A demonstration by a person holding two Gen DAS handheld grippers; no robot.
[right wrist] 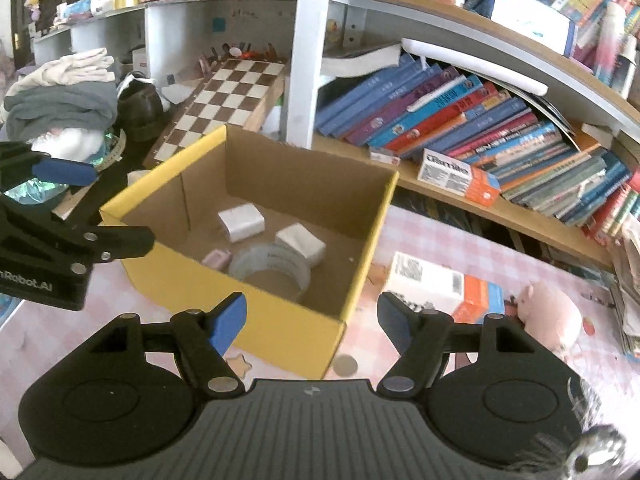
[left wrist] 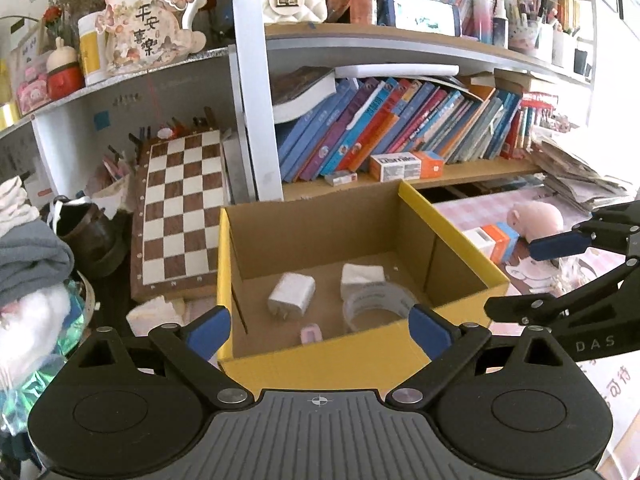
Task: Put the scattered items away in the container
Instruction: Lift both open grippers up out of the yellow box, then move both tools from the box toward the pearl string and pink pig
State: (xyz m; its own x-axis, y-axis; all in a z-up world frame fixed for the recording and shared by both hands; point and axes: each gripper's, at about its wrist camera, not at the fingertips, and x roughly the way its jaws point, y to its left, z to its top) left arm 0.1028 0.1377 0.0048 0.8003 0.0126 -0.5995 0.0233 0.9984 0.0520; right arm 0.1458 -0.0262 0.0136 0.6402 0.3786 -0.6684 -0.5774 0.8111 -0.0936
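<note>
4 items lie in box [left wrist: 360, 364]: charger [left wrist: 291, 294], tape [left wrist: 378, 306], tissue [left wrist: 362, 275], pink bit [left wrist: 311, 334]. Left gripper [left wrist: 320, 328] wide open, empty, above near wall.

Right view: carton [right wrist: 444, 282], pig [right wrist: 550, 312], coin [right wrist: 346, 365] outside box on table. Right gripper [right wrist: 312, 316] wide open, empty, over box corner, probably ready for next pick.

Pink checked tabletop [right wrist: 432, 236], bearing yellow cardboard box [right wrist: 280, 332], white-and-orange carton [right wrist: 440, 284], pink pig plush [right wrist: 552, 312], coin [right wrist: 346, 365], star sticker [right wrist: 240, 364].

The box [right wrist: 280, 320] is yellow outside, plain brown cardboard inside. Tablecloth [right wrist: 460, 240] is pink-and-white check, and the chessboard [left wrist: 182, 208] is brown and cream squares.
</note>
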